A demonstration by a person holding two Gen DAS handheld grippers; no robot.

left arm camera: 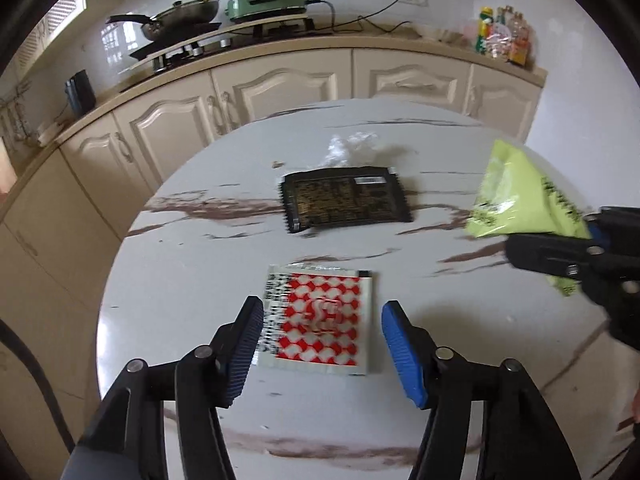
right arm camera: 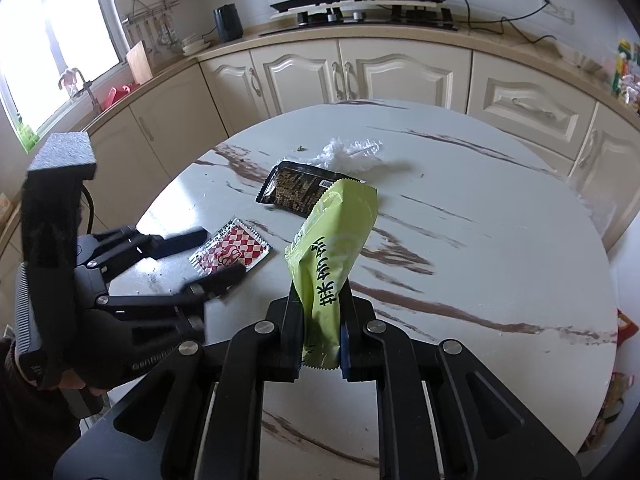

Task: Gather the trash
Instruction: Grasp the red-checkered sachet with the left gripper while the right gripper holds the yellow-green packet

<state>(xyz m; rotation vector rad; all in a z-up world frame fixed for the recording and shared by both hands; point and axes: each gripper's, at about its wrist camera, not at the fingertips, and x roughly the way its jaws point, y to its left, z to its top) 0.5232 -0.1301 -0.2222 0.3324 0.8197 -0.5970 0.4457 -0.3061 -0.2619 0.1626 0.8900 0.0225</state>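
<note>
Right tongs [right arm camera: 320, 344] clamped on green wrapper [right arm camera: 336, 240]; left tongs [left arm camera: 320, 344] apart over checked packet [left arm camera: 320, 316] (flat on tabletop [left arm camera: 180, 280])

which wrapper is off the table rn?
The lime-green wrapper, pinched upright in the right tongs. The red-checked packet, black packet and crumpled clear plastic all lie on the table.
</note>
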